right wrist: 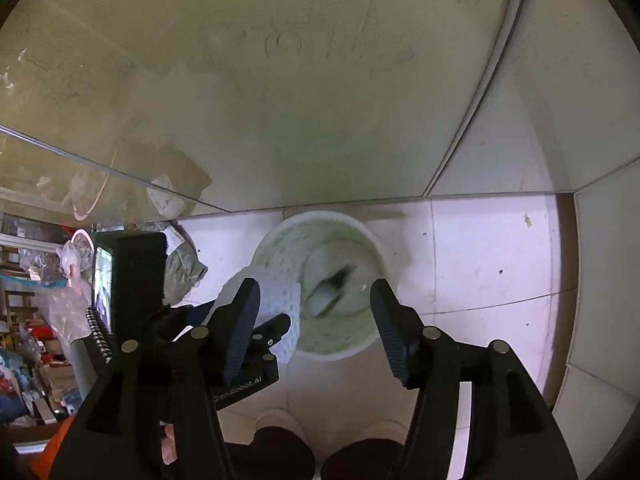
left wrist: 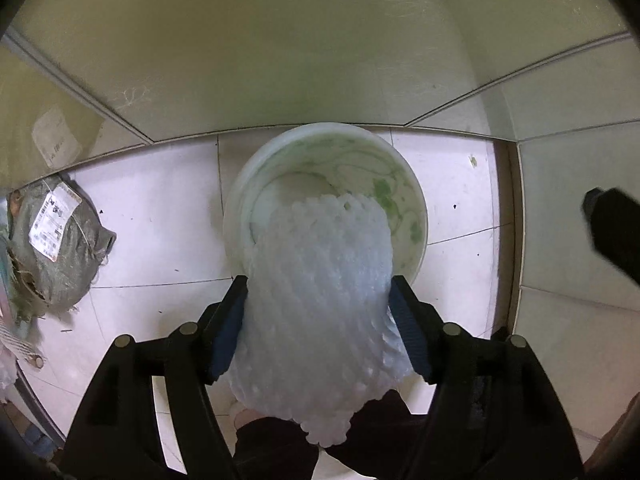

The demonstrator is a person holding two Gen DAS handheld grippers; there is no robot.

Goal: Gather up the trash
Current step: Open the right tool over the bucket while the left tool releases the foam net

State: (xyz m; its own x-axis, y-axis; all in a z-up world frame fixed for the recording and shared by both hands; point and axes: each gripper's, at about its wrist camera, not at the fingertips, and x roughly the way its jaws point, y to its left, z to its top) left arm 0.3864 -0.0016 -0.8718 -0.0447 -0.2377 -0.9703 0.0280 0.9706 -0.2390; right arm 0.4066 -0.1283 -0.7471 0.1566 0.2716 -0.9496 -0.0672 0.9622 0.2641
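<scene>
Jaws of the left gripper [left wrist: 318, 312] flank the white foam net [left wrist: 320, 280], hung over the bucket [left wrist: 240, 184] on the floor for dropping; right gripper [right wrist: 314, 308] jaws stand wide, empty.

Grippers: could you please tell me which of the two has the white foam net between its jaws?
The left gripper: white foam net fills its jaws; the right gripper has nothing.

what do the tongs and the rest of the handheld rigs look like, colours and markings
Both tongs are matte black plastic, with angular, cut-out linkage arms joined by round silver pivot pins. The left tongs carry dark blue ribbed pads; the right tongs have dark ribbed pads. The right wrist view shows the left rig's black body with white lettering, a small screen and a coiled black cable.
</scene>
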